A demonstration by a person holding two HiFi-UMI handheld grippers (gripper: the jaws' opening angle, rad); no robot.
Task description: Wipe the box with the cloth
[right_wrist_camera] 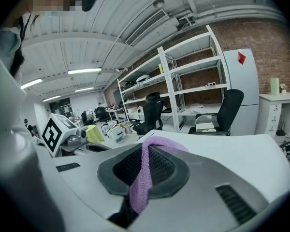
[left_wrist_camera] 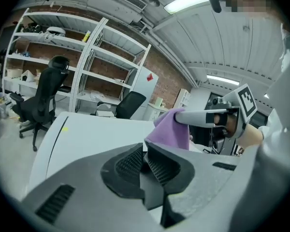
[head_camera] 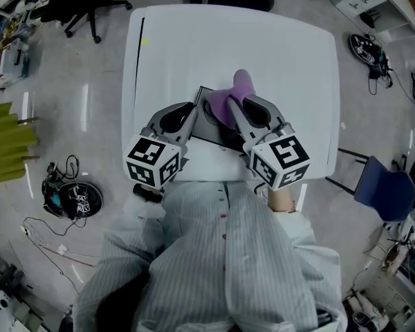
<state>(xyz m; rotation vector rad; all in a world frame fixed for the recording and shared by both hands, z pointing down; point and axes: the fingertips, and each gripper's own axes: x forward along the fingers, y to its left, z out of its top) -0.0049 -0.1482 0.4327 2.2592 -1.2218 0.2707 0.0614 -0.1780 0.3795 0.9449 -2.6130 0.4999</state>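
A dark, flat box (head_camera: 211,127) lies on the white table (head_camera: 290,68), near its front edge. A purple cloth (head_camera: 239,88) hangs over the box's far right part, pinched in my right gripper (head_camera: 236,109). In the right gripper view the cloth (right_wrist_camera: 142,182) runs between the shut pads of that gripper (right_wrist_camera: 147,153). My left gripper (head_camera: 194,111) rests at the box's left edge. In the left gripper view this gripper (left_wrist_camera: 146,156) is shut, with a thin dark edge between the pads. The cloth (left_wrist_camera: 175,127) hangs just past them.
A black office chair (head_camera: 90,5) stands past the table's far left corner and a blue chair (head_camera: 384,189) at its right. Cables and a headset (head_camera: 69,196) lie on the floor to the left. Shelving (right_wrist_camera: 193,81) stands beyond the table.
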